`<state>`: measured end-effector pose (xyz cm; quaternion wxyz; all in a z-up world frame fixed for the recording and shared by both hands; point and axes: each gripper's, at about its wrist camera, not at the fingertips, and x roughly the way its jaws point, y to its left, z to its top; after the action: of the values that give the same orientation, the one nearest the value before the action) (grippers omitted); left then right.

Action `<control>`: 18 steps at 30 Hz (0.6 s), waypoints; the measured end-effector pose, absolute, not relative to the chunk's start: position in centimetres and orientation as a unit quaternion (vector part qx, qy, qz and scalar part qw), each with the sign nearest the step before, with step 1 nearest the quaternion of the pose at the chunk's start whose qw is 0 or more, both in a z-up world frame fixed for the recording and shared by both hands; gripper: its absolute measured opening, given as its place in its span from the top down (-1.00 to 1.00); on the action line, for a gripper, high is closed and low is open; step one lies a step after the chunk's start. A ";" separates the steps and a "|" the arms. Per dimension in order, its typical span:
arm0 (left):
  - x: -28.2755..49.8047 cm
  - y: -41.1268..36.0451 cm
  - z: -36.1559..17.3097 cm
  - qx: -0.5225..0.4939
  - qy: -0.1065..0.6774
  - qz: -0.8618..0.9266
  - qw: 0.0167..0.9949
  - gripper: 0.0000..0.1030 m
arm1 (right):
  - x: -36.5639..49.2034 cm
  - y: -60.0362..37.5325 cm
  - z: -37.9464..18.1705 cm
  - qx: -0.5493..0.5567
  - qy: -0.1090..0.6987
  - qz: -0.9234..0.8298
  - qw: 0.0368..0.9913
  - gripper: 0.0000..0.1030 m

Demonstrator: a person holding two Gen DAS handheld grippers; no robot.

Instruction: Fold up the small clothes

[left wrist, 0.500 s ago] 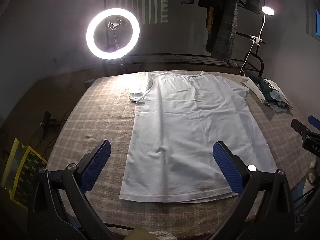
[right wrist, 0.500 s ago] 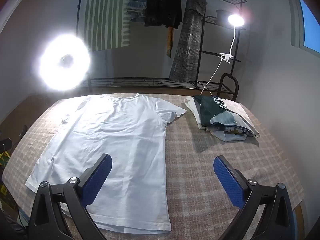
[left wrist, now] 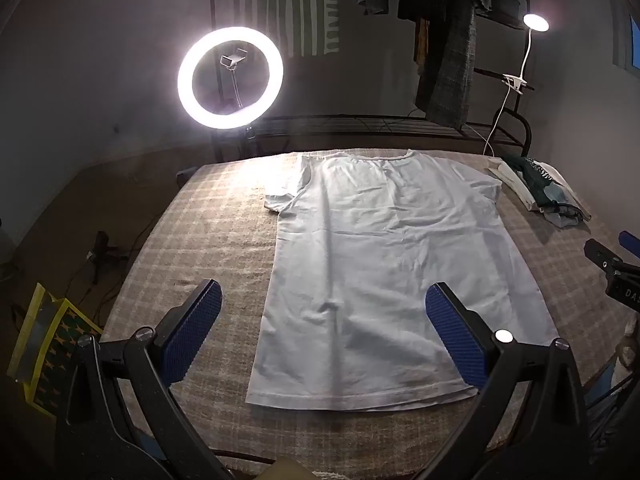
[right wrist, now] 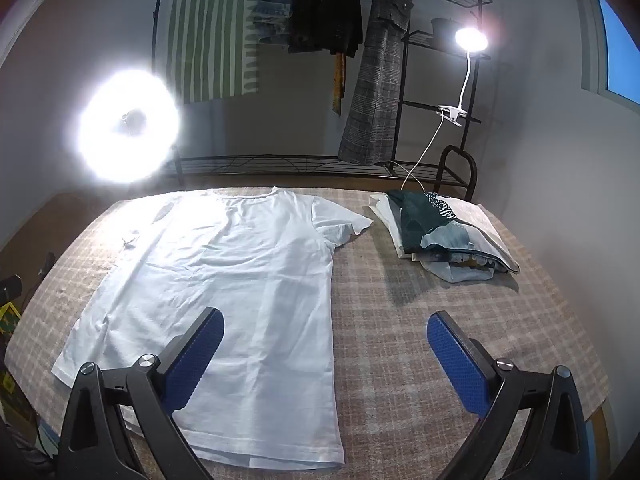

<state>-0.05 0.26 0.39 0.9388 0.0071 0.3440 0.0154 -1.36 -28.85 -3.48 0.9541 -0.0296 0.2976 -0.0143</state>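
Observation:
A white T-shirt (left wrist: pixel 384 264) lies flat on the checked table cover (left wrist: pixel 208 240), collar at the far edge and hem near me. It also shows in the right wrist view (right wrist: pixel 224 280). My left gripper (left wrist: pixel 324 332) is open and empty above the hem's left part. My right gripper (right wrist: pixel 324 356) is open and empty above the shirt's right edge near the hem. The right gripper's tip shows at the right edge of the left wrist view (left wrist: pixel 612 264).
A stack of folded clothes (right wrist: pixel 444 232) lies at the far right of the table, also in the left wrist view (left wrist: pixel 540 192). A ring light (left wrist: pixel 230 78) and a clip lamp (right wrist: pixel 470 40) stand behind the table. A clothes rack (right wrist: pixel 436 92) is at the back.

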 end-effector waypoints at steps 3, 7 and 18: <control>0.0 0.4 0.5 0.005 0.345 0.015 0.938 -1.00 | -1.4 -28.8 -3.5 -0.029 0.297 -0.014 0.954 -0.99; 0.2 0.4 0.7 -0.001 0.351 0.012 0.936 -1.00 | -1.3 -28.9 -3.5 -0.029 0.298 -0.014 0.954 -0.99; 0.2 0.4 0.7 -0.002 0.350 0.009 0.937 -1.00 | -1.3 -28.8 -3.5 -0.028 0.298 -0.014 0.954 -0.99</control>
<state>0.24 0.37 0.69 0.9366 -0.0016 0.3503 0.0090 -1.28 -28.82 -3.52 0.9541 -0.0281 0.2979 -0.0136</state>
